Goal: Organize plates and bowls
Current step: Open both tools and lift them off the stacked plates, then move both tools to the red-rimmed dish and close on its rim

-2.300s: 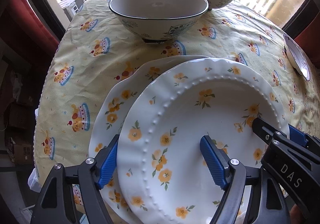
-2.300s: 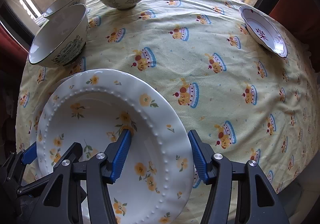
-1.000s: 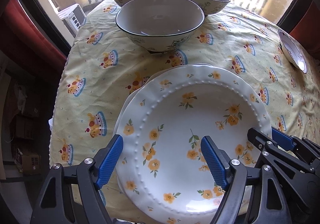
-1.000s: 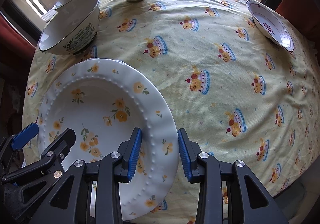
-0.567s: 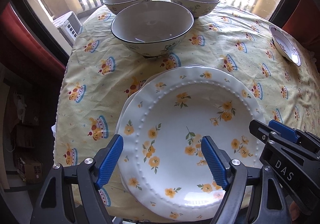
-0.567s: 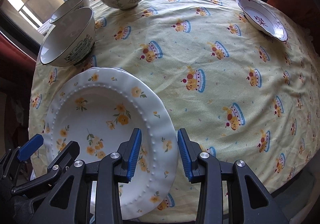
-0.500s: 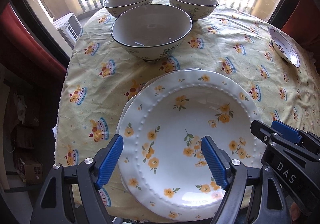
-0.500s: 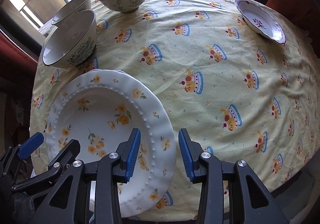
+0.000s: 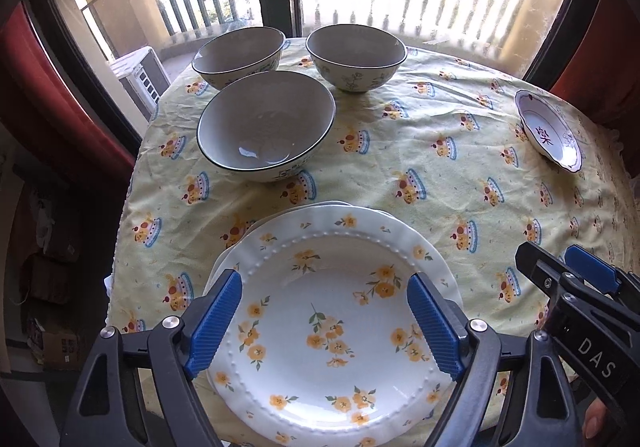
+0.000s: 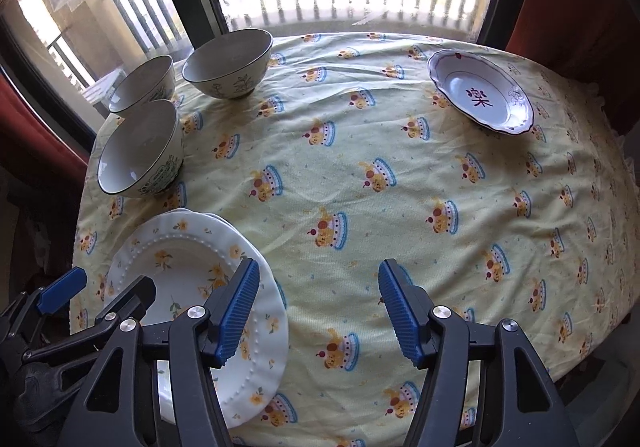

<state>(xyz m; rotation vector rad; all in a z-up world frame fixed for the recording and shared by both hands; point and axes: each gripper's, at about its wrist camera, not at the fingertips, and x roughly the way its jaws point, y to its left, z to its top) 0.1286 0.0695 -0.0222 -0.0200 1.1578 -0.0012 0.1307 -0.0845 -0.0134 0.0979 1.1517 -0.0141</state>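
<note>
Right tongs (image 10: 318, 307) just opened, released floral plate (image 10: 188, 271) (left gaping too).

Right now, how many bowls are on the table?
3: nearest bowl behind the floral plates, far-left bowl and far-right bowl by the window. None seem hidden.

The lower plate (image 9: 320, 204) shows only as a thin white edge behind the flowered plate (image 9: 332, 311) stacked on it; its pattern cannot be told. In the left wrist view, the flowered plate's near rim runs off the bottom edge, and the gripper fingers (image 9: 216, 321) cover parts of its sides. In the right wrist view, the left gripper (image 10: 96, 295) and a blue pad hide much of that plate's near half. The tablecloth (image 10: 360, 175) is cut off at the bottom. A fingertip (image 9: 596, 417) peeks in at the corner, the rest out of frame. Beyond the plate, the balcony (image 9: 420, 3) is washed out by glare.
</note>
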